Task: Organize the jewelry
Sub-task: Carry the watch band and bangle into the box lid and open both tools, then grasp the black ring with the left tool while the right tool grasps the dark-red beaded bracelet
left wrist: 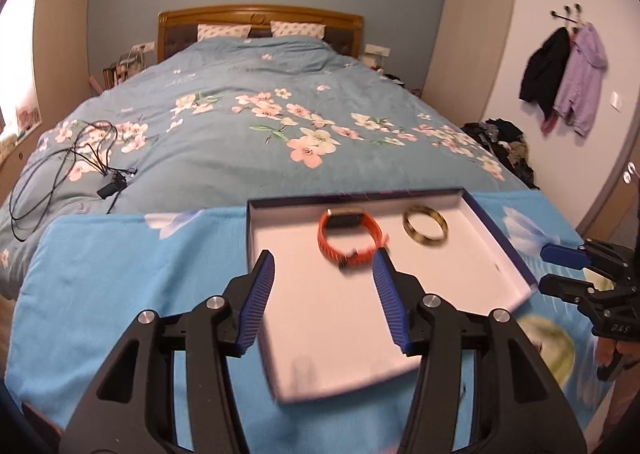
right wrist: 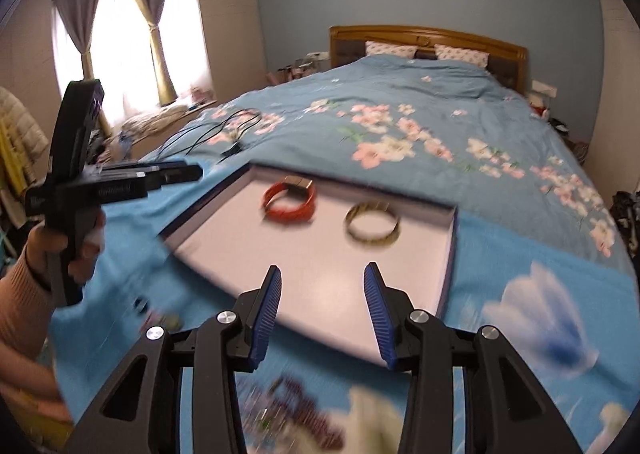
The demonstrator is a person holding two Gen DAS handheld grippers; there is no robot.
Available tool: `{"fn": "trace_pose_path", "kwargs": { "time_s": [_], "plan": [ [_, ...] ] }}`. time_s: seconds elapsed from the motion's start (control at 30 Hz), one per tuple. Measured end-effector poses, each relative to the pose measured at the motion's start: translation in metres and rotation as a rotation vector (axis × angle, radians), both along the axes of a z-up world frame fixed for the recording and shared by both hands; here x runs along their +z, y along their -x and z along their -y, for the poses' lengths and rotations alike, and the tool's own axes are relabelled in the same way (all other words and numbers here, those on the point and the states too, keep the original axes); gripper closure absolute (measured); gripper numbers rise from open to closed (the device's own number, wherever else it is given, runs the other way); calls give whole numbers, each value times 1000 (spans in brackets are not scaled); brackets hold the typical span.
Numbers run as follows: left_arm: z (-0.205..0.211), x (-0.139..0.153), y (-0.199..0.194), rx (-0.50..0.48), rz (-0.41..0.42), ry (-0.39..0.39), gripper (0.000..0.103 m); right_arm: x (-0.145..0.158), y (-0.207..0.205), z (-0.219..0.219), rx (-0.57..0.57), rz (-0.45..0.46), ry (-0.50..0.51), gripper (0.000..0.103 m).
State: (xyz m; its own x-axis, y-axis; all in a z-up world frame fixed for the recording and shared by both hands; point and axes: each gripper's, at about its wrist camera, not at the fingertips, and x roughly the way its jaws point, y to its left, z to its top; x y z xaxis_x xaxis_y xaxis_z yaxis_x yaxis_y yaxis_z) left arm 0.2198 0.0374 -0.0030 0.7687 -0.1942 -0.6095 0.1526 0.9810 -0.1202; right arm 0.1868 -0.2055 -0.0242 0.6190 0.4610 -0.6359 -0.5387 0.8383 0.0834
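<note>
A shallow white box [left wrist: 320, 326] [right wrist: 224, 242] with a dark blue rim lies on a light blue flowered cloth [left wrist: 120, 274] at the foot of the bed. An orange-strapped watch [left wrist: 324, 236] [right wrist: 288, 212] and a gold bangle [left wrist: 424, 240] [right wrist: 372, 240] lie side by side in its far half. My left gripper [left wrist: 323, 254] [right wrist: 192, 173] hangs open over the box's near half, nothing between its blue pads. My right gripper [right wrist: 323, 267] [left wrist: 543, 269] is also open and empty, over the box's near right edge. Something beaded and purple [right wrist: 296, 406] lies blurred on the cloth below it.
Beyond the box stretches a bed with a blue floral duvet [left wrist: 280, 102]. Black cables [left wrist: 60, 162] lie on its left side. Coats hang on wall hooks [left wrist: 568, 70] at right above a clothes pile [left wrist: 504, 142]. A hand [right wrist: 52, 250] holds the left gripper's handle.
</note>
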Motion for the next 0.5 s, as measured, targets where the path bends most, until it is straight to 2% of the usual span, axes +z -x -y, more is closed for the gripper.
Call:
{"fn": "trace_pose_path", "kwargs": {
  "time_s": [0.1, 0.3, 0.5],
  "plan": [
    [-2, -3, 35, -14, 19, -24, 50, -12, 18, 3, -8, -8, 26, 63],
    [-8, -17, 90, -26, 19, -12, 50, -35, 40, 15, -39, -68, 1, 63],
    [-17, -32, 122, -22, -1, -4, 50, -47, 51, 27, -83, -102, -25, 64]
  ]
}}
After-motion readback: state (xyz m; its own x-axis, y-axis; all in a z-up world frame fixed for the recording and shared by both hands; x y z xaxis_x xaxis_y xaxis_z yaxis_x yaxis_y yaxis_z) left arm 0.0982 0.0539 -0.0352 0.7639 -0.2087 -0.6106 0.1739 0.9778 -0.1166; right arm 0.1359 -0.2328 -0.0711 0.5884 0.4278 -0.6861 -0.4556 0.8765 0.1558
